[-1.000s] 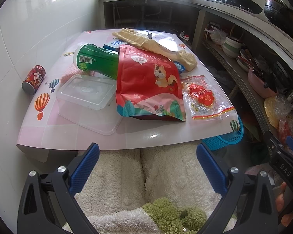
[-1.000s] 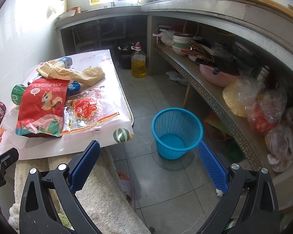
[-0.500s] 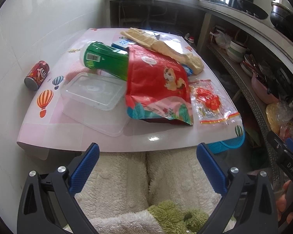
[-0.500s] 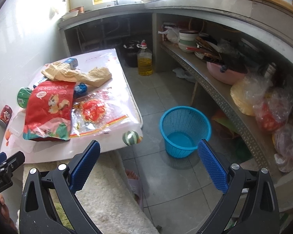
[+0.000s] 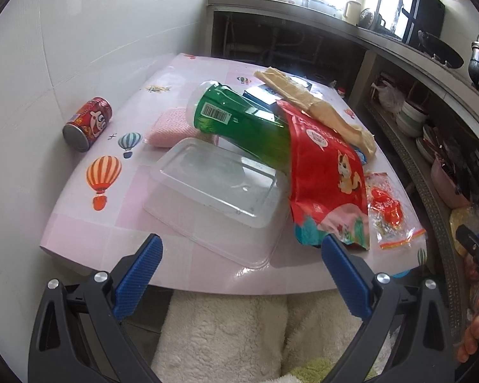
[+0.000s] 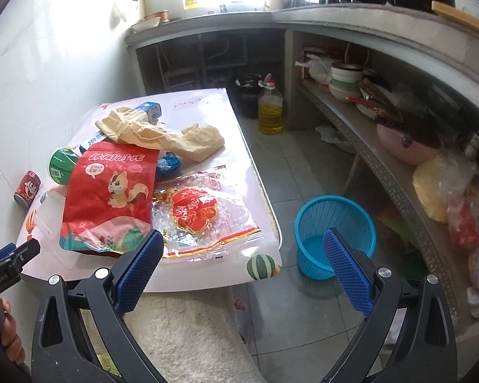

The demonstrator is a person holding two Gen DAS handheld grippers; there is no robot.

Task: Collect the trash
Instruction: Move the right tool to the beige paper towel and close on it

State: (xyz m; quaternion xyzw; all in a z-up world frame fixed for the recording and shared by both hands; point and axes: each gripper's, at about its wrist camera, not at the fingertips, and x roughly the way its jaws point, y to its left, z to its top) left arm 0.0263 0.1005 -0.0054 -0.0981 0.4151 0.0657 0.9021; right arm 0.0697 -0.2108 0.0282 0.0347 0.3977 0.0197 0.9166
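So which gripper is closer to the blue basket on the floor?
Right. The right gripper hangs by the table's near corner, the blue basket just ahead; the left gripper faces the table's middle.

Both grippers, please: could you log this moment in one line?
left gripper: open, empty | right gripper: open, empty | trash on table | blue basket: empty

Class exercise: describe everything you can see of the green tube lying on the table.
The green tube is a glossy cylinder lying on its side on the pink table. It has a pale rim at the near end and a white barcode label. Its far end is hidden under the red snack bag; it rests against the clear plastic container.
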